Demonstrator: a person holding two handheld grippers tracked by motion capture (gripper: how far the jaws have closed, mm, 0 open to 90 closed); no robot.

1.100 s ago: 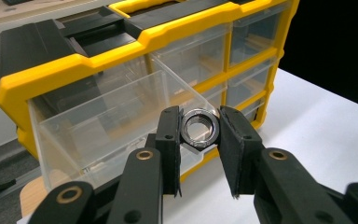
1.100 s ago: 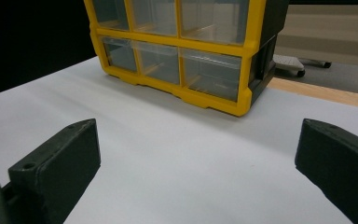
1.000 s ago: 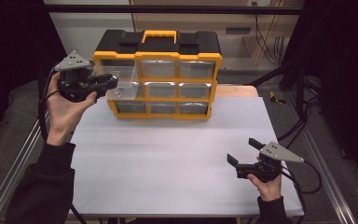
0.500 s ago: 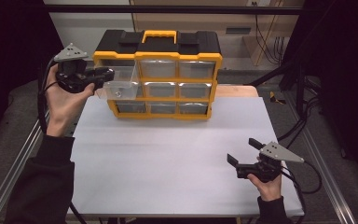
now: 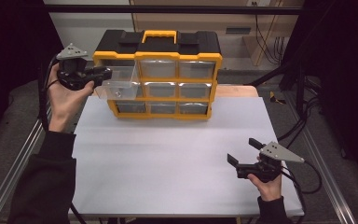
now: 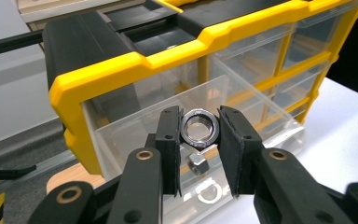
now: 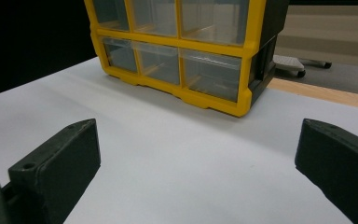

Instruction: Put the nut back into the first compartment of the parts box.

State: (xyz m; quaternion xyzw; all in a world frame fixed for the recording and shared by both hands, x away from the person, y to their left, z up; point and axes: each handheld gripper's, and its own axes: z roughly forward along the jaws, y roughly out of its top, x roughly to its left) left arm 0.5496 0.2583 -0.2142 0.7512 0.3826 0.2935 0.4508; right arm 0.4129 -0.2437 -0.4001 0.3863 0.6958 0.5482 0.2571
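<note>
Hex nut (image 6: 200, 129) is what we're moving here, and right now we've got it pinched between the two black jaws of the left gripper (image 6: 199, 135), flat sides against the pads, its hole facing back at the camera. It sits right up at the jaw tips, with a bit of it poking above them.

Step-wise, we'd say we're at the drop-off: the nut hangs over the pulled-out clear drawer (image 6: 223, 154) at the top left of the yellow organizer (image 5: 157, 74). In the left gripper view the drawer's open cavity is just beyond and below the jaw tips, and another small nut (image 6: 198, 163) already lies on its floor, right beneath the jaws.

Next move, as we read it: ease the jaws apart so the nut falls inside the drawer walls, not onto the front lip. Since the nut is gripped so near the tips, it shouldn't take much opening to let it go. It could bounce off the plastic, so lower is probably better.

The right gripper (image 5: 246, 156) is parked low over the white table (image 5: 168, 158), well apart from the organizer, jaws spread wide with nothing between them.
</note>
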